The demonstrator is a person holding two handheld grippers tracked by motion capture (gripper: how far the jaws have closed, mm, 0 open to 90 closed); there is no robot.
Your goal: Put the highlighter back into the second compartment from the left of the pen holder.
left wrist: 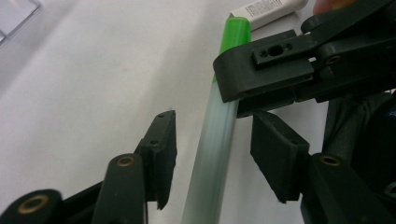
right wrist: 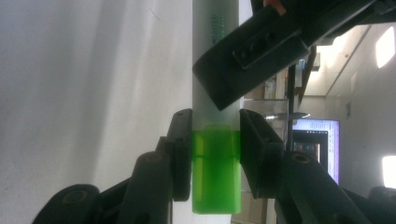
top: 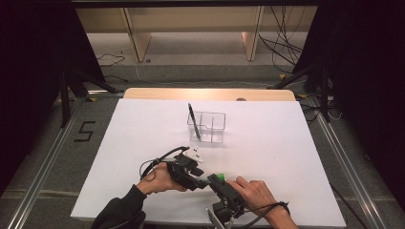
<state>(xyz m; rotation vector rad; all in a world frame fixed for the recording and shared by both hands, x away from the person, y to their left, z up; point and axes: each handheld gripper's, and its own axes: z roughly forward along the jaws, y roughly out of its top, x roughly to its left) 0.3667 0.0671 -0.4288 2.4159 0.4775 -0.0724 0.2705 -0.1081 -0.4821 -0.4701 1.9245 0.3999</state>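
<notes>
Firmly, the right gripper (right wrist: 215,140) clamps the green-capped pen (right wrist: 216,177) — the left gripper (left wrist: 212,154) gapes around its barrel.

Hidden and cut-off items, as I read them from my station:

- Frosted translucent marker with a bright green cap (left wrist: 212,140): I lose its lower barrel at the bottom edge of the left gripper view; a black jaw of the right gripper (left wrist: 261,77) covers part of it. In the right gripper view the barrel (right wrist: 215,60) runs off the top edge.
- White labelled object (left wrist: 268,10): cut by the top edge, print too small to read.
- Clear plastic organiser box (left wrist: 14,16): only a corner, blurred.
- Right gripper in the high view (top: 220,187): its rear leaves the bottom edge.
</notes>
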